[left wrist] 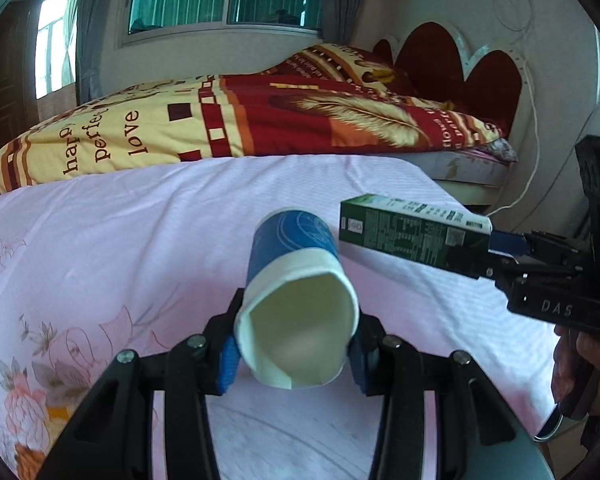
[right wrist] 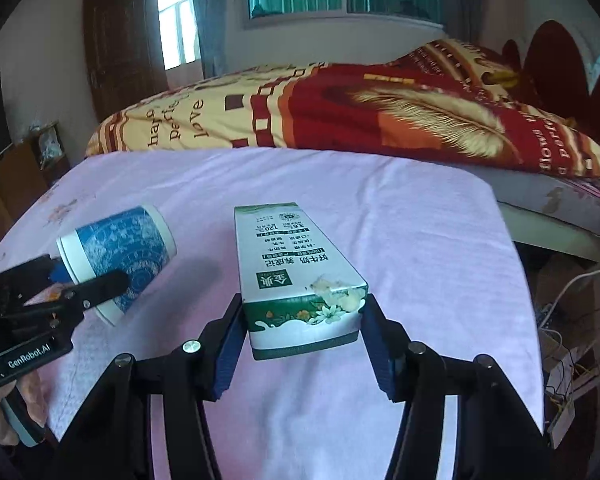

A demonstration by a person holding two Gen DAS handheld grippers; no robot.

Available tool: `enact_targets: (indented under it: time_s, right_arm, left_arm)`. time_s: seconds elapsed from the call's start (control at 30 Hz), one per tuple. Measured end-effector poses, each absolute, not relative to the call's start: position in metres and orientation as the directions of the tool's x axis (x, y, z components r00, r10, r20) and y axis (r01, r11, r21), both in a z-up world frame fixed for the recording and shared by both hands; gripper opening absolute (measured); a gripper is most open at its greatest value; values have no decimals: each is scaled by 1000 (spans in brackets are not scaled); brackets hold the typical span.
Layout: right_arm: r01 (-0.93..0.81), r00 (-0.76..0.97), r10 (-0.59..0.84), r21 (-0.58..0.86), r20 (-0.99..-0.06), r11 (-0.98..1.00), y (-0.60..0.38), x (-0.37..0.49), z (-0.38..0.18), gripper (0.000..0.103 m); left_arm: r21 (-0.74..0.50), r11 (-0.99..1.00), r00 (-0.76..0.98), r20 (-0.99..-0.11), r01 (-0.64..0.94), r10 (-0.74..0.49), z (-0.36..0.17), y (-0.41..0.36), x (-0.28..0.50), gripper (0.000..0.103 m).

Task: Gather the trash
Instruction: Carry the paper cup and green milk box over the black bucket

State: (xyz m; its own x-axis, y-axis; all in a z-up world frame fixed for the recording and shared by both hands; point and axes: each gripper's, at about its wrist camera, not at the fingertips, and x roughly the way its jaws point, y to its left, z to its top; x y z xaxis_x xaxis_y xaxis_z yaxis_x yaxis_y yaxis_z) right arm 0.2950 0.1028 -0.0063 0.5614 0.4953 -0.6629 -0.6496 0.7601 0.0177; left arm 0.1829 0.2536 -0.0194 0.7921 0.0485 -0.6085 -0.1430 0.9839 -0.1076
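Trash is already in both your grips: the paper cup clamped in your left gripper, mouth toward you, and the milk carton pinched endwise in your right gripper, lengthwise ahead above the pink sheet.

A blue-and-white paper cup with a matt cream inside and a glossy green-and-white cardboard milk carton sit over soft, finely ribbed pink cloth.
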Motion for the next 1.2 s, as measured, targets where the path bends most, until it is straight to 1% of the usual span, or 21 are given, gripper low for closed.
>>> enact_targets:
  time_s: [0.2, 0.43, 0.6, 1.2]
  right_arm:
    - [-627, 616, 472, -29, -631, 779, 73, 268, 10, 57]
    - [-598, 687, 457, -82, -565, 798, 27, 224, 29, 57]
    - [-555, 727, 434, -83, -532, 828, -16, 196, 42, 57]
    - [-403, 801, 293, -109, -521, 909, -148, 130, 48, 57]
  left_arm:
    - [-101, 989, 803, -595, -104, 24, -12, 227, 166, 46]
    - [-108, 993, 824, -566, -52, -18, 4, 198, 149, 46]
    - [-86, 996, 840, -540, -1, -46, 14, 166, 133, 46]
    - [-89, 978, 817, -537, 191, -209, 21, 58, 119, 46]
